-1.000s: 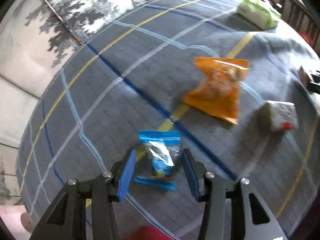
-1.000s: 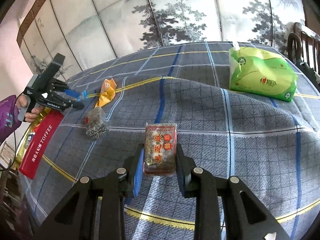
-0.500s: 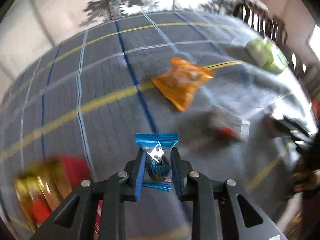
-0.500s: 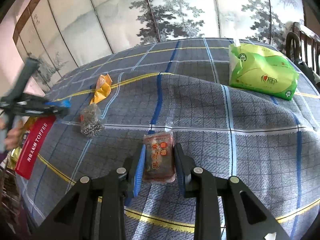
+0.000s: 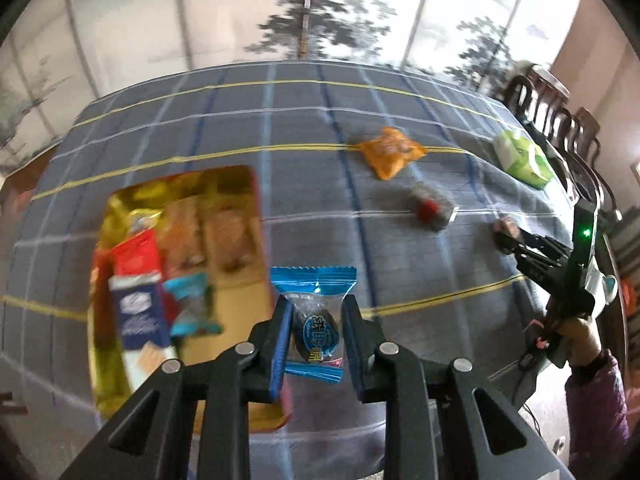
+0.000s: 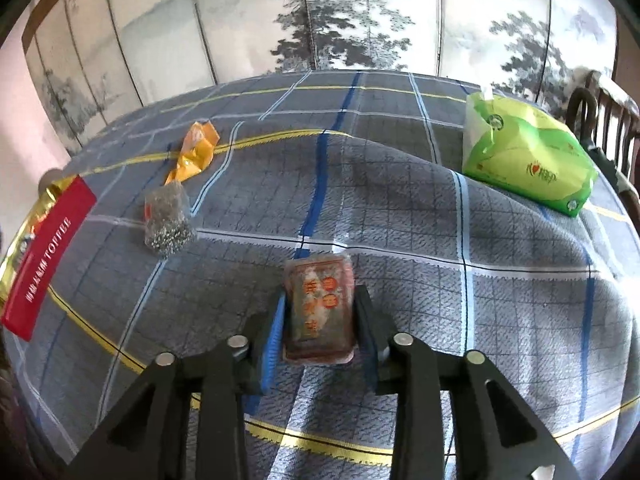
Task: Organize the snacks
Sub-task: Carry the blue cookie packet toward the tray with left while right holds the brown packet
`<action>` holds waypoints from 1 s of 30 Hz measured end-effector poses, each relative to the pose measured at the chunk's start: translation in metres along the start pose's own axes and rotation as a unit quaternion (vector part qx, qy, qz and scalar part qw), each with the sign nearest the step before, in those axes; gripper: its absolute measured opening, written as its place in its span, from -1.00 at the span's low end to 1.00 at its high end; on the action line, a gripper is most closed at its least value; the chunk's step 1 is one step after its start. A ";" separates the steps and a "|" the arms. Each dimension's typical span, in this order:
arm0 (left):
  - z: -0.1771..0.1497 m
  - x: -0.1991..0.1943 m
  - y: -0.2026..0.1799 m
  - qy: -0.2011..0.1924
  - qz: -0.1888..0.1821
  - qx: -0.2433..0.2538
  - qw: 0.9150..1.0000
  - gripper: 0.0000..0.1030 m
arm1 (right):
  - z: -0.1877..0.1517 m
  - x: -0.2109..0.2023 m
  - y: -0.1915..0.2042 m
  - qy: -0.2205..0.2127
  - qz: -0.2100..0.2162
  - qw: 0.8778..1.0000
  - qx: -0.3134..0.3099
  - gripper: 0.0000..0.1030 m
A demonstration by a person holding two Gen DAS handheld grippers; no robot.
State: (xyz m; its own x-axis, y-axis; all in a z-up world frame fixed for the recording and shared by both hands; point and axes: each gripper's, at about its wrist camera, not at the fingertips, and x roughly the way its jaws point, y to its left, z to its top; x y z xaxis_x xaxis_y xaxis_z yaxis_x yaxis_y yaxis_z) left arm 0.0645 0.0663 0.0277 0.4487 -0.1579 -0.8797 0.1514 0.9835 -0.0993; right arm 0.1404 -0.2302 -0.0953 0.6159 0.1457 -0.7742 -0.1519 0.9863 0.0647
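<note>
We see left gripper (image 5: 315, 330) clamped on blue candy (image 5: 314, 320), held above the table beside gold box (image 5: 236, 182). Right gripper (image 6: 320, 316) jaws opening w/ brown packet (image 6: 319, 306) between, on cloth (image 6: 400, 216).

Left cam sits high, looks down over table (image 5: 400, 280); gold tray (image 5: 120, 380) at 9 o'clock. Right cam sits closer to cloth, tray (image 6: 12, 256) at 9. Both see orange bag (image 5: 390, 154) (image 6: 194, 150), green pack (image 5: 520, 160) (image 6: 528, 160), tree screen (image 5: 320, 12) (image 6: 320, 12).
</note>
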 end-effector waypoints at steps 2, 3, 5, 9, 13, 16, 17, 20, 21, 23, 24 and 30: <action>-0.007 -0.005 0.010 -0.002 0.005 -0.008 1.000 -0.51 | 0.000 0.001 0.009 0.003 -0.017 1.000 -0.023 -0.22; -0.009 -0.004 0.013 -0.002 0.006 -0.008 1.000 -0.51 | 0.000 0.002 0.010 0.003 -0.020 0.999 -0.027 -0.22; -0.014 -0.005 0.017 -0.004 0.010 -0.007 1.000 -0.51 | 0.002 0.003 0.009 0.003 -0.022 0.999 -0.023 -0.32; -0.019 -0.005 0.026 -0.012 0.012 -0.010 1.000 -0.51 | 0.003 0.003 0.009 0.001 -0.039 0.999 -0.010 -0.50; -0.024 -0.008 0.042 -0.024 0.008 -0.027 0.999 -0.51 | 0.003 -0.001 0.012 -0.002 -0.034 0.999 0.016 -0.51; -0.026 -0.012 0.050 -0.033 0.012 -0.031 0.999 -0.51 | -0.002 -0.008 0.015 -0.014 -0.015 0.998 0.054 -0.51; -0.027 -0.013 0.052 -0.036 0.017 -0.032 0.999 -0.51 | -0.004 -0.010 0.016 -0.016 -0.003 0.997 0.071 -0.51; -0.029 -0.012 0.057 -0.040 0.026 -0.033 0.998 -0.51 | -0.011 -0.014 0.027 -0.026 -0.009 0.997 0.078 -0.51; -0.030 -0.011 0.057 -0.041 0.029 -0.033 0.998 -0.51 | -0.012 -0.016 0.028 -0.029 -0.006 0.996 0.081 -0.51; -0.031 -0.009 0.059 -0.043 0.034 -0.031 0.998 -0.51 | -0.013 -0.016 0.030 -0.028 -0.009 0.996 0.082 -0.51; -0.032 -0.009 0.059 -0.045 0.036 -0.031 0.998 -0.51 | -0.013 -0.015 0.031 -0.027 -0.009 0.996 0.080 -0.51; -0.033 -0.004 0.061 -0.053 0.064 -0.027 0.996 -0.51 | -0.012 -0.011 0.032 -0.020 -0.005 0.997 0.078 -0.51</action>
State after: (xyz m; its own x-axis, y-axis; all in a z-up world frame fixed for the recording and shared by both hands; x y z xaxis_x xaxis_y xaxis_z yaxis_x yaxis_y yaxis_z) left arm 0.0430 0.1294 0.0099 0.5528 -0.0373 -0.8325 0.0418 0.9990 -0.0170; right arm 0.1193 -0.2012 -0.0925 0.6471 0.1354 -0.7503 -0.0259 0.9874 0.1558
